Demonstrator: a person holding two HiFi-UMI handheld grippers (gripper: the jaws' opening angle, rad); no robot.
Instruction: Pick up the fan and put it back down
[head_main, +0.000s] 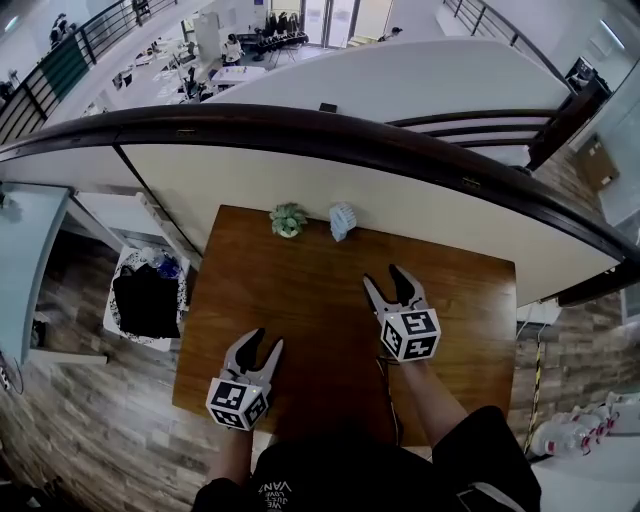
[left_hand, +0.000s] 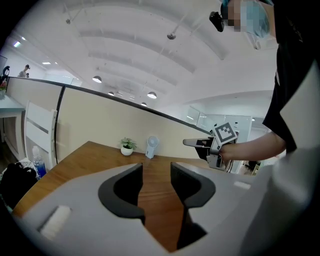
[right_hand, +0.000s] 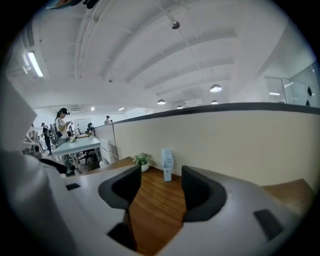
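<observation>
My right hand-held gripper (head_main: 384, 277) had its jaws apart around nothing, lined up on the fan (head_main: 342, 220), I judge to close on it. My left hand-held gripper (head_main: 268, 338), jaws also apart, hung nearer me. The fan stood upright at the table's (head_main: 300, 300) far edge, just beside a potted plant (head_main: 288, 219), its long axis vertical and its face seemingly angled toward my left.

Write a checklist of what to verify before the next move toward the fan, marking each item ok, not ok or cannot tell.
1. Fan upright near the table's far edge: ok.
2. Right gripper jaws apart, nothing between them: ok.
3. Left gripper open, empty, off to the side of the path: ok.
4. Bare table between right gripper and fan: ok.
5. Plant apart from the fan: ok.
6. Right gripper at the fan: not ok, well short of it.
</observation>
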